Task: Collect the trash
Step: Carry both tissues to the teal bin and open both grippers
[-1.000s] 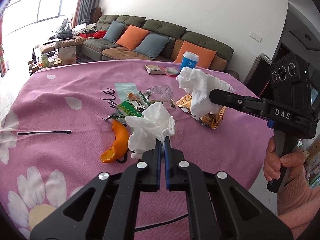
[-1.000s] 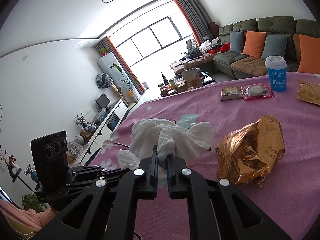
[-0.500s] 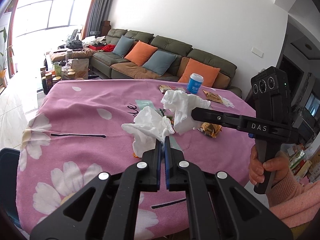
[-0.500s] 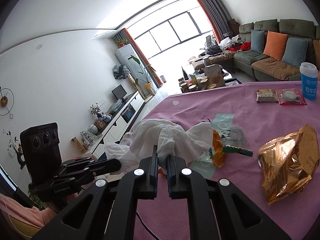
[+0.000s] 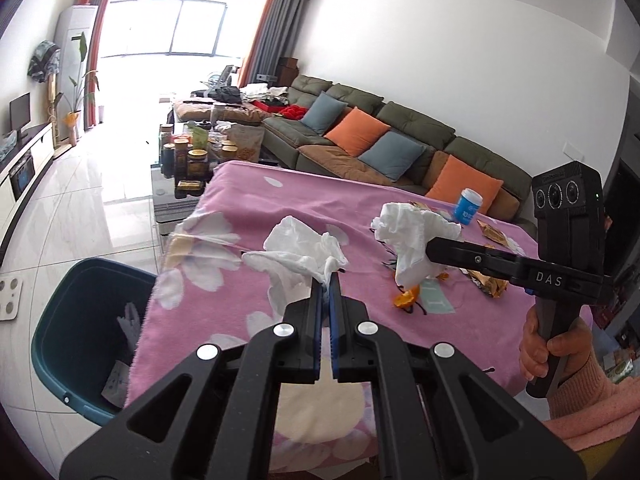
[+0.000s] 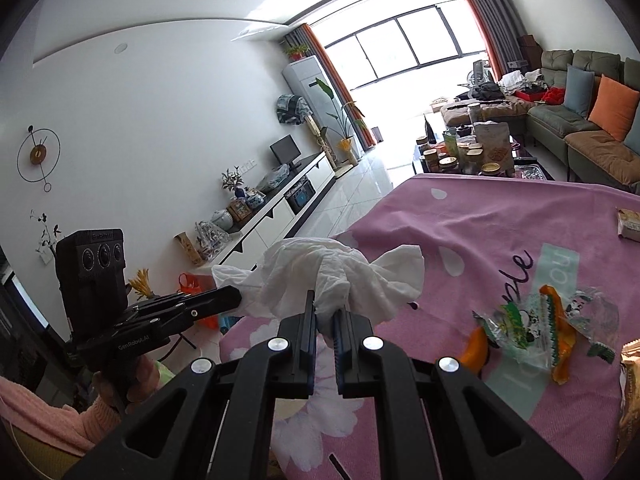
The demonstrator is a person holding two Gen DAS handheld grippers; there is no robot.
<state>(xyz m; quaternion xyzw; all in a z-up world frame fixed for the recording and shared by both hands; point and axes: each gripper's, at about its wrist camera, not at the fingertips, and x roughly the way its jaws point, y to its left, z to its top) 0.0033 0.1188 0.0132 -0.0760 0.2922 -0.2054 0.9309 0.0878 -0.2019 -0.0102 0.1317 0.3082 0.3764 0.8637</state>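
Note:
My left gripper [image 5: 328, 280] is shut on a crumpled white tissue [image 5: 300, 254] and holds it above the left edge of the pink flowered table [image 5: 240, 304]. My right gripper [image 6: 325, 307] is shut on a second white tissue [image 6: 352, 276], held in the air to the right; that tissue also shows in the left wrist view [image 5: 408, 232]. A teal trash bin [image 5: 76, 332] stands on the floor below and left of the table edge, with some paper inside. Orange peel [image 6: 474, 350] and a clear green-printed wrapper [image 6: 536, 332] lie on the table.
A gold foil bag [image 5: 486, 284] and a blue cup [image 5: 469, 205] are on the table's far side. A small packet [image 6: 629, 224] lies further back. A sofa with cushions [image 5: 360, 136] and a cluttered coffee table [image 5: 192, 156] stand beyond. A white scale [image 5: 9, 296] lies on the floor.
Both grippers have swung left and up with their tissues, away from the table's middle toward its left edge. The teal bin has come into the left wrist view.

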